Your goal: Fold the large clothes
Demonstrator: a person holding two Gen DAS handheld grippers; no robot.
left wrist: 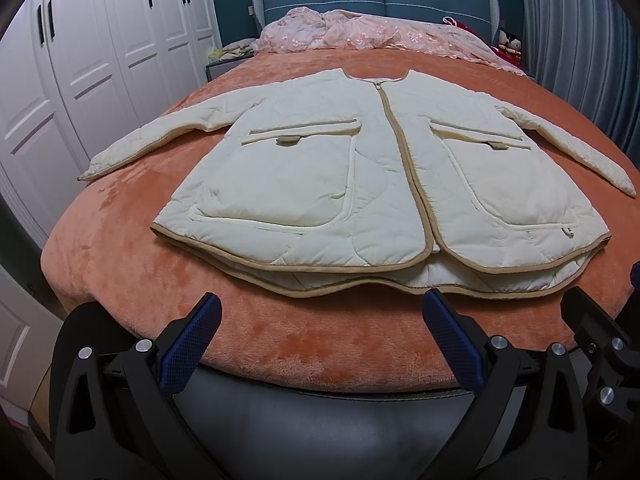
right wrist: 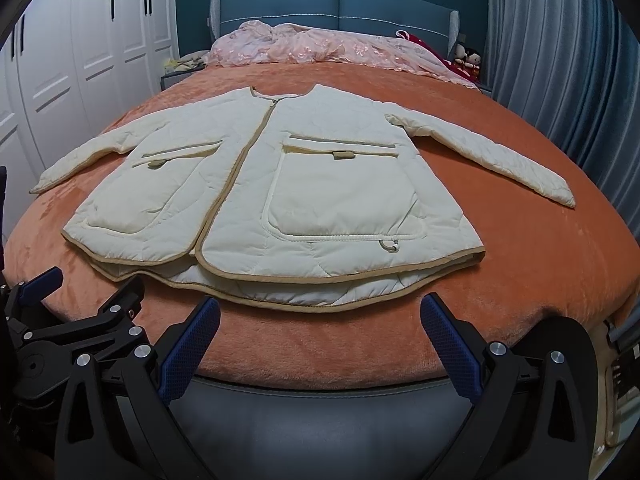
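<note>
A: Start big. The bed [left wrist: 132, 280], under its orange blanket, fills both views, and the cream quilted jacket [left wrist: 320, 168] lies spread flat on it, front up, collar toward twelve o'clock and hem toward six. How far along would you say?

B: Not begun, I'd judge — nothing is folded. Both sleeves run straight out, the left sleeve [left wrist: 152, 136] toward nine o'clock, the right sleeve [right wrist: 500, 156] toward three. Sleeves in, then body doubled over; all of that is left.

A: And the grippers?

B: The left gripper [left wrist: 320, 336] hangs at six o'clock, just short of the hem, jaws spread wide with nothing between them. The right gripper [right wrist: 320, 336] is the same: splayed, empty, apart from the cloth.

A: What can't you make out?

B: The jacket's back, pressed to the blanket. At the hem the back layer shows below the front one, but whether it lies smooth underneath I can't tell. The zip [left wrist: 396, 148] looks closed for most of its length — the bottom end seems parted. The pink bedding [right wrist: 320, 48] at twelve o'clock is a heap; what's in it is unclear.
</note>
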